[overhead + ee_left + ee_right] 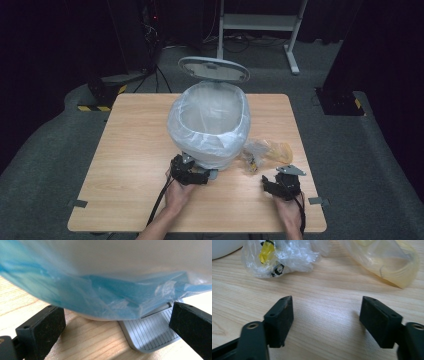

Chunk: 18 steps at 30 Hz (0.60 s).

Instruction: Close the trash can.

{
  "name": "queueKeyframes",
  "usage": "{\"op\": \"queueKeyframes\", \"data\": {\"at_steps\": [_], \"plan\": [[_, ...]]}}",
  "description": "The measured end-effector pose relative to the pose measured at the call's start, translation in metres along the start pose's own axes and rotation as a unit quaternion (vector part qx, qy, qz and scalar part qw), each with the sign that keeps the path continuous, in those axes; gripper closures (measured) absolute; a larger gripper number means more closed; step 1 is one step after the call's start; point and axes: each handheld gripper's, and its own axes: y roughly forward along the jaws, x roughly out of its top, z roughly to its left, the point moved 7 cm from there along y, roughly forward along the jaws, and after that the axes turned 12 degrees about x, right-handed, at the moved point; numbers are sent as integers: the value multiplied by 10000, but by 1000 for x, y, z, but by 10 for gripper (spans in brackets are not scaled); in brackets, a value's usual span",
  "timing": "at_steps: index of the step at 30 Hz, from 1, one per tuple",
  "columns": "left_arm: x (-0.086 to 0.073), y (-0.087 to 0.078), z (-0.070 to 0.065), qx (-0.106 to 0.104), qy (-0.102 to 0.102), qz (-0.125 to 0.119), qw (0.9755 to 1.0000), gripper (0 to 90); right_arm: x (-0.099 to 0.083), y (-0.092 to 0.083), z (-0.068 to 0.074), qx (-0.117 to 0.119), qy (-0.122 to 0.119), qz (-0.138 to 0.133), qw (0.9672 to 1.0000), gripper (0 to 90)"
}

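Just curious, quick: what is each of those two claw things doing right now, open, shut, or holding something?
Left gripper: jaws open at the bin's pedal, holding nothing.
Right gripper: jaws open over bare table, holding nothing.

Dark room, grey carpet [350, 150], white stand [260, 22]

Bin liner [100, 292] blurred and cut off by the top edge in the left gripper view, hiding most of the bin's base. Pedal [152, 332] half covered. Yellowish bag [387, 262] cropped at the top edge.
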Motion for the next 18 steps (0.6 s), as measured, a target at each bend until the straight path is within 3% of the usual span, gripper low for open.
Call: {"op": "queueKeyframes", "data": {"at_steps": [4,11,12,18], "plan": [[0,0,0,-5,-3,-2,10000,8,-3,-7,-3,60,109,-100,9999,283],[0,1,0,-26,-40,3,10000,8,0,-24,-7,54,-20,-313,9995,287],[2,3,-3,-33,-287,-129,9995,8,0,-24,-7,54,-20,-313,9995,287],[2,2,-3,-41,-280,-118,9995,8,16,-30,-4,114,-139,-469,9987,288]]}}
